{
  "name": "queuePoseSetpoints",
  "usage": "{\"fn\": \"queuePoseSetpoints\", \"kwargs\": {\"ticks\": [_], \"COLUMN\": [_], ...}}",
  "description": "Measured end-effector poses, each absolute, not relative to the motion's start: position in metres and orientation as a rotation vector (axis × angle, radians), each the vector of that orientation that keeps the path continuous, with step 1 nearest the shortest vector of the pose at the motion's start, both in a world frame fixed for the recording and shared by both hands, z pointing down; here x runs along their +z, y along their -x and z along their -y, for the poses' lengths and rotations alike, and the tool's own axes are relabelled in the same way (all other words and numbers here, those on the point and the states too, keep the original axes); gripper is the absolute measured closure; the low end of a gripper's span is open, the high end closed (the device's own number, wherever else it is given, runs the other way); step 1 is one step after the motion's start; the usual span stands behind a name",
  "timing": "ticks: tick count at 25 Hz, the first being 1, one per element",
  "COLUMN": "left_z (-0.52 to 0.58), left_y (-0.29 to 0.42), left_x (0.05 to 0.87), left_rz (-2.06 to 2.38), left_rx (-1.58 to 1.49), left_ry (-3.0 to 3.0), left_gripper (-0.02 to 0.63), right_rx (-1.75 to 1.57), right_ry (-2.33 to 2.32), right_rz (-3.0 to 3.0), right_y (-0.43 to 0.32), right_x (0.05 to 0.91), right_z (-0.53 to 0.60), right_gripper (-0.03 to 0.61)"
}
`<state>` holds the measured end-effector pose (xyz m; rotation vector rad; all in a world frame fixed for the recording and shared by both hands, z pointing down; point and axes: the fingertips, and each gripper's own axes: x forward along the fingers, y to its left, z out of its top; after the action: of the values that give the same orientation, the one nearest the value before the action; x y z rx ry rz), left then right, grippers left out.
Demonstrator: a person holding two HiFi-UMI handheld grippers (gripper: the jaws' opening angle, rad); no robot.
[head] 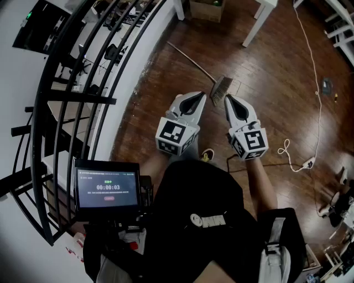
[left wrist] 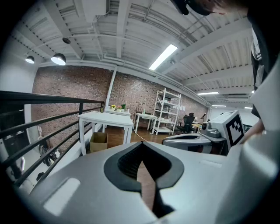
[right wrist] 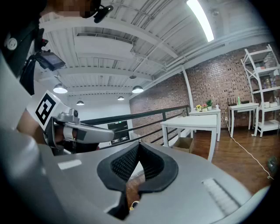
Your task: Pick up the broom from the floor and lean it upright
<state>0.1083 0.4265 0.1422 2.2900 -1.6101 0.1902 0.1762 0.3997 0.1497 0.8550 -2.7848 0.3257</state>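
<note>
In the head view the broom lies flat on the wooden floor: its bristle head (head: pixel 222 90) is just beyond my two grippers, and its thin handle (head: pixel 188 59) runs up and to the left. My left gripper (head: pixel 197 98) and right gripper (head: pixel 228 100) are held side by side above the floor, short of the broom, touching nothing. Both are shut with nothing between the jaws. In the left gripper view the jaws (left wrist: pixel 141 147) meet, with bare floor behind them. The right gripper view shows its jaws (right wrist: pixel 139 148) closed the same way. Neither gripper view shows the broom.
A black metal railing (head: pixel 83 83) curves along the left over a lower level. White table legs (head: pixel 255 22) and a cardboard box (head: pixel 206 9) stand beyond the broom. A white cable with a power strip (head: pixel 306 163) lies on the floor at the right. A small screen (head: pixel 107 187) hangs at my chest.
</note>
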Motion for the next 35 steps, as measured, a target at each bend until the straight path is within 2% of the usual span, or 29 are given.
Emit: {"fn": "queuePoseSetpoints", "kwargs": {"ticks": [9, 14, 15, 17, 19, 24, 26, 35], "left_z": [-0.264, -0.234, -0.228, -0.205, -0.184, -0.148, -0.138, -0.115], "left_y": [0.052, 0.095, 0.1, 0.114, 0.124, 0.141, 0.15, 0.154], "left_x": [0.194, 0.211, 0.215, 0.228, 0.246, 0.326, 0.373, 0.666], "left_rz": [1.657, 1.67, 1.666, 1.65, 1.637, 1.612, 1.594, 1.536], "left_rx": [0.129, 0.17, 0.174, 0.16, 0.157, 0.22, 0.238, 0.26], "left_ry": [-2.099, -2.035, -2.025, -2.01, -1.994, -1.951, -1.94, -1.788], "left_gripper": [0.595, 0.595, 0.595, 0.595, 0.595, 0.595, 0.558, 0.507], "right_rx": [0.204, 0.206, 0.239, 0.322, 0.377, 0.429, 0.412, 0.384], "right_ry": [-0.732, -0.712, -0.691, -0.625, -0.575, -0.496, -0.463, -0.256], "right_rz": [2.657, 2.542, 2.509, 2.451, 2.39, 2.233, 2.195, 1.96], "right_y": [-0.04, -0.012, -0.008, 0.004, 0.013, 0.03, 0.045, 0.045], "right_x": [0.222, 0.261, 0.273, 0.302, 0.337, 0.476, 0.548, 0.883], "right_z": [-0.234, -0.186, -0.178, -0.154, -0.134, -0.101, -0.086, -0.078], "right_gripper": [0.574, 0.571, 0.55, 0.428, 0.41, 0.411, 0.411, 0.397]}}
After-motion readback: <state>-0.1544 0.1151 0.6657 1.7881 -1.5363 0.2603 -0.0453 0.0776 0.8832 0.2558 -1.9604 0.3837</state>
